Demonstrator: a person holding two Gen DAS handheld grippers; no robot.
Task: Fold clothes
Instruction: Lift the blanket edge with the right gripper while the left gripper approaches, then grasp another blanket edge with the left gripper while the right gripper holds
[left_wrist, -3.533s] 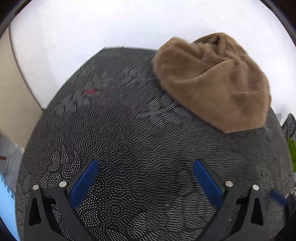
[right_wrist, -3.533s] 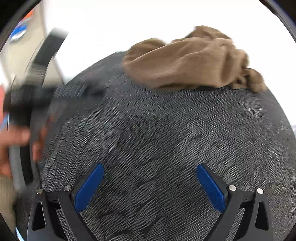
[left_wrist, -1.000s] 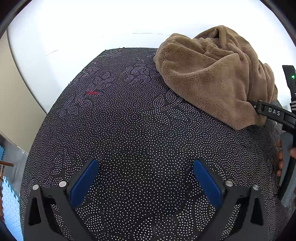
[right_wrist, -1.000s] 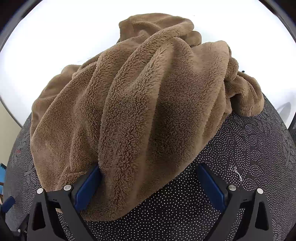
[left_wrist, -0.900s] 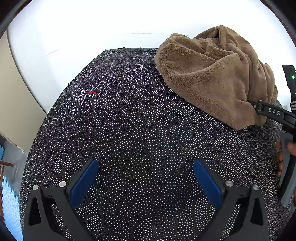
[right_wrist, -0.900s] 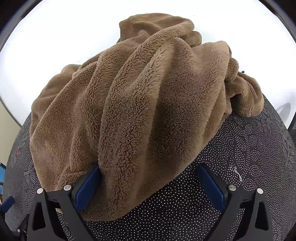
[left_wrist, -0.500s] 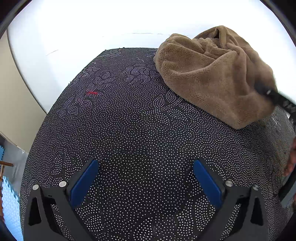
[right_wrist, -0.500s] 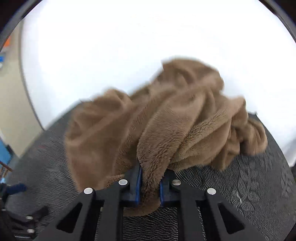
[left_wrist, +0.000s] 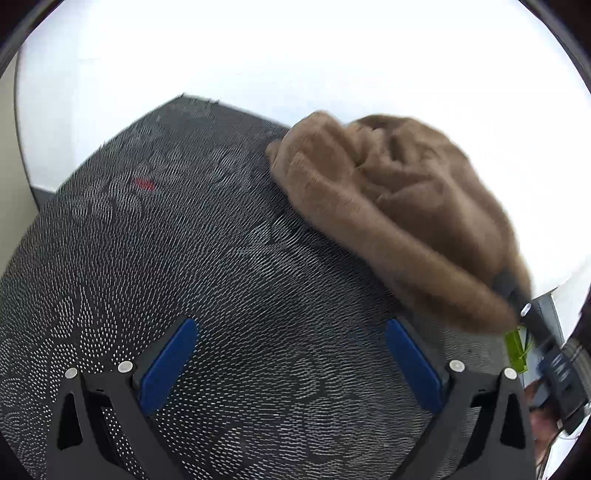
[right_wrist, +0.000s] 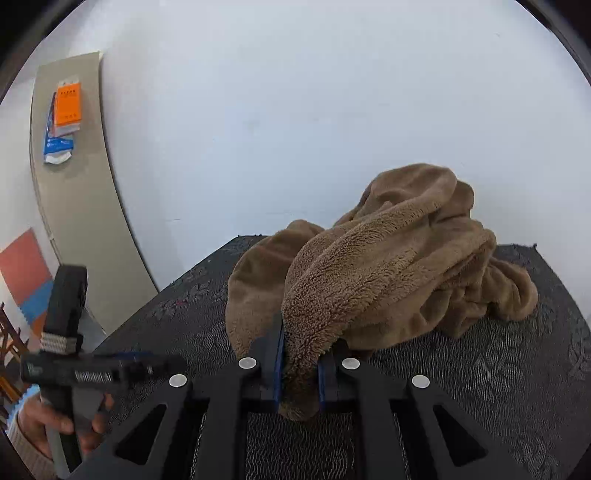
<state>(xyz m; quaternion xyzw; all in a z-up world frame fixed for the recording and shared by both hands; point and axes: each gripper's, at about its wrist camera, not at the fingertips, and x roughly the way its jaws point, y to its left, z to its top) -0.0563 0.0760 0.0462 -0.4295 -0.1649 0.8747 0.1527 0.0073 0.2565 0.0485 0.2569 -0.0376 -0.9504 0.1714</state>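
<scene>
Now the right tool (right_wrist: 300, 363) is clamped on a fold of the fleece (right_wrist: 388, 266) near the surface's (left_wrist: 221, 277) far edge; the left tool (left_wrist: 291, 363) gapes, empty.

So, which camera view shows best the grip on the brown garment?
The right wrist view: the right gripper is shut on the brown garment there. The left wrist view shows this garment blurred, the grip hidden.

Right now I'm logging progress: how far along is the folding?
Barely started. Done: the right hand-held gripper has clamped an edge of the brown fleece garment. In hand: lifting that edge. Left: the left hand-held gripper is open and empty, the garment bunched, no fold made.
</scene>
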